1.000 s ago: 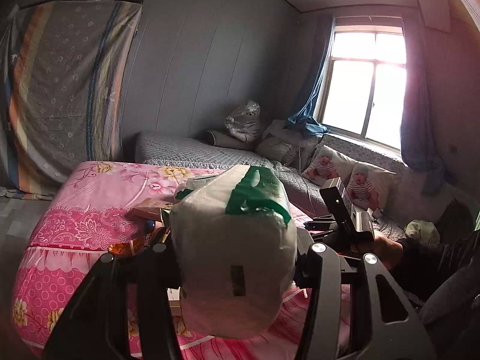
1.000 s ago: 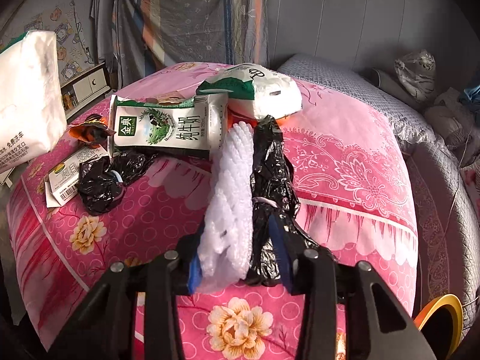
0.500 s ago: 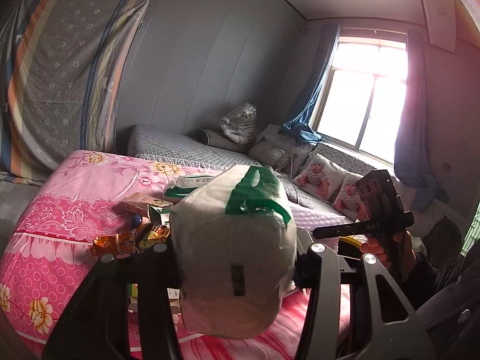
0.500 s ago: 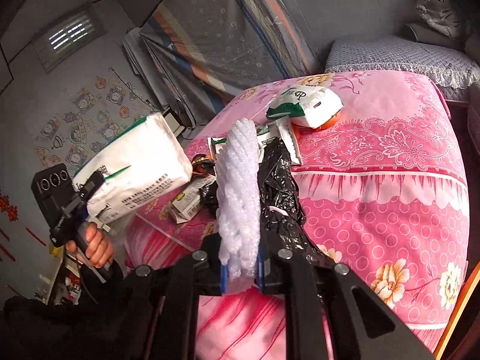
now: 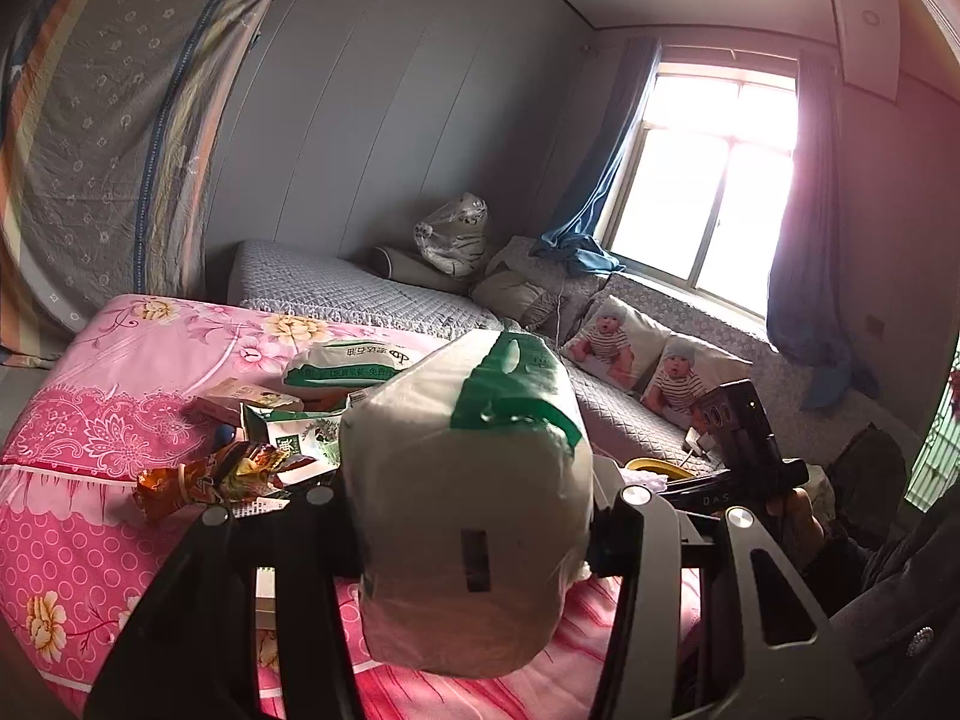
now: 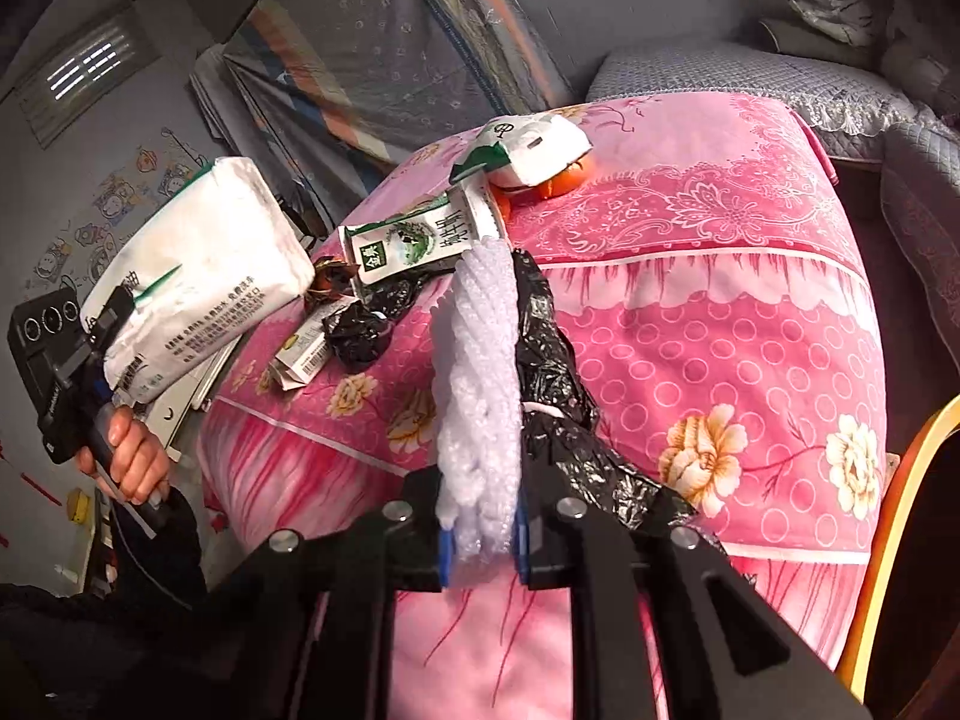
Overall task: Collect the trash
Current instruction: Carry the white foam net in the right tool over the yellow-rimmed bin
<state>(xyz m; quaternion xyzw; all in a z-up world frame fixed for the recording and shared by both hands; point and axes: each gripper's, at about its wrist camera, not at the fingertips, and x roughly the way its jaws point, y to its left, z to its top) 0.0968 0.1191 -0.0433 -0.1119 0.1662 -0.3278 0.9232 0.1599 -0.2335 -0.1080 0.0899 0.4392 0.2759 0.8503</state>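
White foam netting (image 6: 480,372) and black bag (image 6: 552,360) upright, possibly bunched, clamped together

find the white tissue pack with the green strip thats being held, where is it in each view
Left wrist view: the white tissue pack fills the lower centre, clamped in the left claw.
Right wrist view: same pack at the left edge, raised beside the bed.
Shared landmark: the green milk carton lying on the pink floral quilt.
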